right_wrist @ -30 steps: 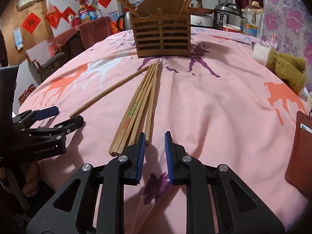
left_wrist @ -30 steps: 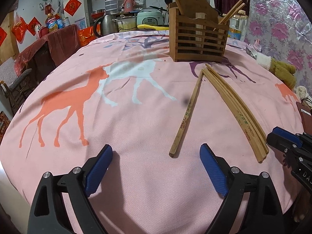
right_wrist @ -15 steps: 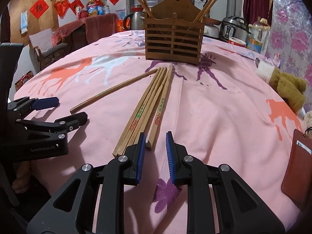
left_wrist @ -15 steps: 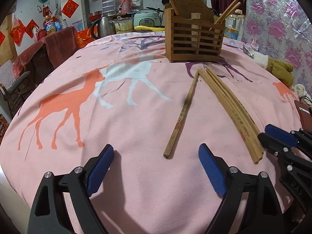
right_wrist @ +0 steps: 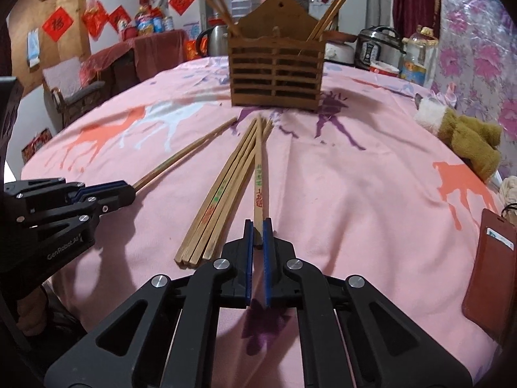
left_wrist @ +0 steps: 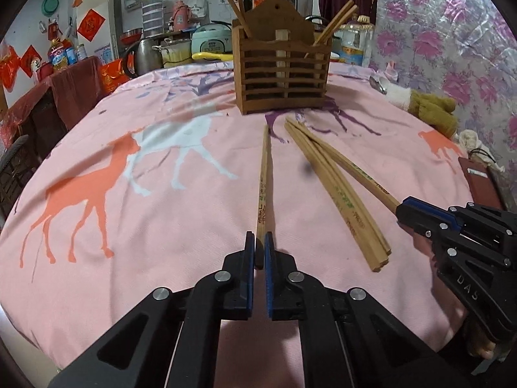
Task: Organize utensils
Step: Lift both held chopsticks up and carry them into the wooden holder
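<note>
Left wrist view: left gripper (left_wrist: 259,252) has just closed on the near end of a lone chopstick (left_wrist: 263,181); right gripper (right_wrist: 257,239) has just pinched one (right_wrist: 258,181) from the bundle (right_wrist: 223,194), near the table's (right_wrist: 371,177) front edge, likely bound for the holder (right_wrist: 274,74) at the far edge

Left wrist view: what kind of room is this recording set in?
Probably a home kitchen or dining area: a rice cooker and kettle behind a table with a pink cloth, where a wooden chopstick holder stands.
</note>
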### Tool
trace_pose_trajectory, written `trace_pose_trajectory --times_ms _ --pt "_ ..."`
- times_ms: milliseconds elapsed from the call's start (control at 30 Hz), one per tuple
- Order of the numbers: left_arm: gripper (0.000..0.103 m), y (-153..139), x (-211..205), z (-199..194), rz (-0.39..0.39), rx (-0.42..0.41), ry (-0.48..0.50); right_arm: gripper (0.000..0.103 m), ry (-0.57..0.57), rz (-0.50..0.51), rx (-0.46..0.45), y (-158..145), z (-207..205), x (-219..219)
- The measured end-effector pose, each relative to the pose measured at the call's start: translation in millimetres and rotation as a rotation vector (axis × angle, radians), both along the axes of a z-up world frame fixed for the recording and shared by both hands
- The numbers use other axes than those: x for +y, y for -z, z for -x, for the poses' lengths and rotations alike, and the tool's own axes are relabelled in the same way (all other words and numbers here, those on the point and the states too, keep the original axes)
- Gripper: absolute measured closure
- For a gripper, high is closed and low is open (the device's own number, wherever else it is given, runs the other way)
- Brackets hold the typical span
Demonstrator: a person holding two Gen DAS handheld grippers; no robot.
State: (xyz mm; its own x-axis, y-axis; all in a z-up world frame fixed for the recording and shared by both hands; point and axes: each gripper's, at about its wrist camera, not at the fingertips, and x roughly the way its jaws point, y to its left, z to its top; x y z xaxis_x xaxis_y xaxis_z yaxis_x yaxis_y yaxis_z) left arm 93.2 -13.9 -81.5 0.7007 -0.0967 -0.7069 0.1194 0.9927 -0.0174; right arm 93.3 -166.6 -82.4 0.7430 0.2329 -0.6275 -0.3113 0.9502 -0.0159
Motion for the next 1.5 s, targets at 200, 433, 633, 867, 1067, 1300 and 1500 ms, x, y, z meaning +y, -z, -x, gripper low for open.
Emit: trace_pose_trajectory --times_ms 200,433,633,867,1067,1300,1500 --pt "0.097 -18.6 0.5 3.8 0.009 -0.03 -0.008 0.097 0.018 -0.035 -0.051 -20.2 2.0 -9.0" --pt "0.097 -42.8 1.8 -0.7 0.013 -0.062 -0.014 0.097 0.041 -0.095 -0.115 -54.5 -2.9 -21.5" --pt "0.097 -74.3 -0.3 -7.2 0.001 -0.113 -0.004 0.097 0.051 -0.132 -0.168 -82.0 -8.0 -27.8" --pt "0.097 -118.7 -6.2 -18.1 0.003 -0.163 0.027 0.097 0.052 -0.177 -0.204 -112.2 -15.4 -34.1" --pt "0.097 -141.9 -6.8 -29.4 0.022 -0.164 0.049 0.097 0.045 -0.199 -0.226 -129.4 -20.6 -37.4" --pt "0.073 -88.8 -3.5 -16.7 0.027 -0.054 0.076 0.097 0.045 -0.21 -0.215 -124.0 -19.2 -39.2" --pt "0.069 -20.2 5.7 -5.4 0.039 0.094 0.067 0.097 0.044 -0.209 -0.212 -122.7 -18.7 -39.1"
